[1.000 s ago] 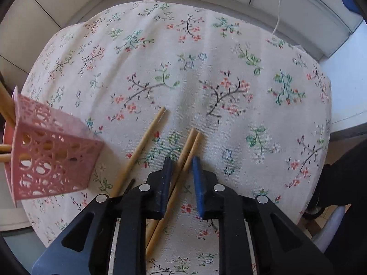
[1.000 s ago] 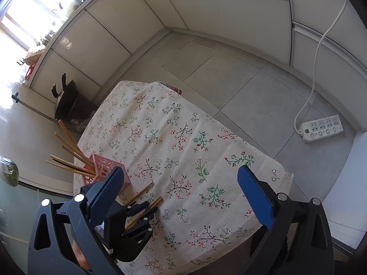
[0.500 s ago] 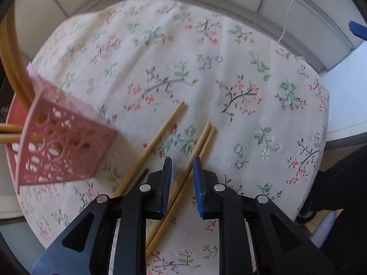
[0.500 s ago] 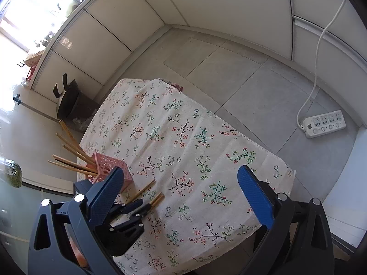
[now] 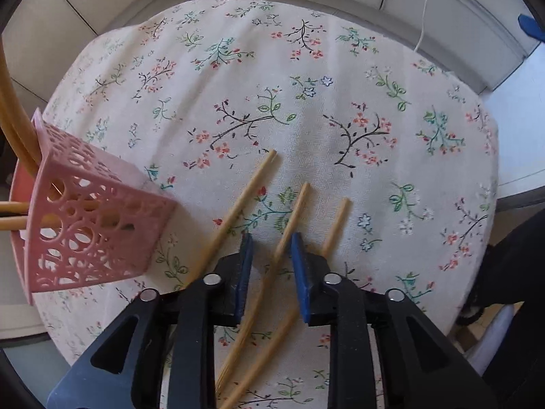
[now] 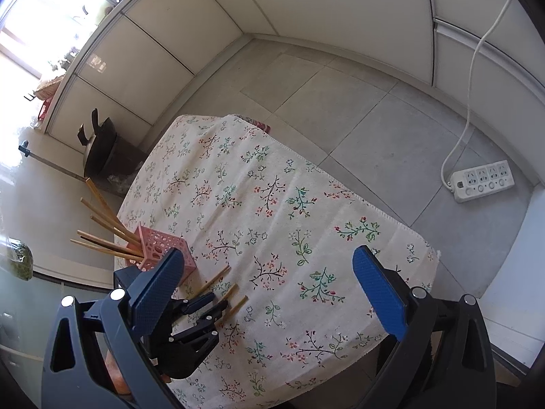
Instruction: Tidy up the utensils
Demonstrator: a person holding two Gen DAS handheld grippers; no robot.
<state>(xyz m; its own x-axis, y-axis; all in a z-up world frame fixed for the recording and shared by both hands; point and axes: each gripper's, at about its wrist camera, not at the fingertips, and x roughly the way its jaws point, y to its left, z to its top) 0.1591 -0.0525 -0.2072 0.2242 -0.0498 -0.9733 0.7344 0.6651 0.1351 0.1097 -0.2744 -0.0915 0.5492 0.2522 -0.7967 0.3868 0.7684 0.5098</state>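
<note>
Three chopsticks lie loose on the cloth under the left gripper (image 5: 270, 252), beside a pink holder (image 5: 88, 228).

The left gripper points steeply down with its jaws a little apart; they have just been opening, and the middle chopstick (image 5: 289, 225) runs between the blue pads, which do not seem to press it, though the view there is tight. The left chopstick (image 5: 245, 197) lies just outside one jaw and the right chopstick (image 5: 335, 225) passes under the other. The holder stands close by at the edge of the flowered cloth (image 5: 306, 119), with more chopsticks (image 6: 102, 235) leaning out of it. The right gripper (image 6: 269, 293) hangs well above the table, jaws wide and empty. On the floor beyond lies a power strip (image 6: 482, 180).
</note>
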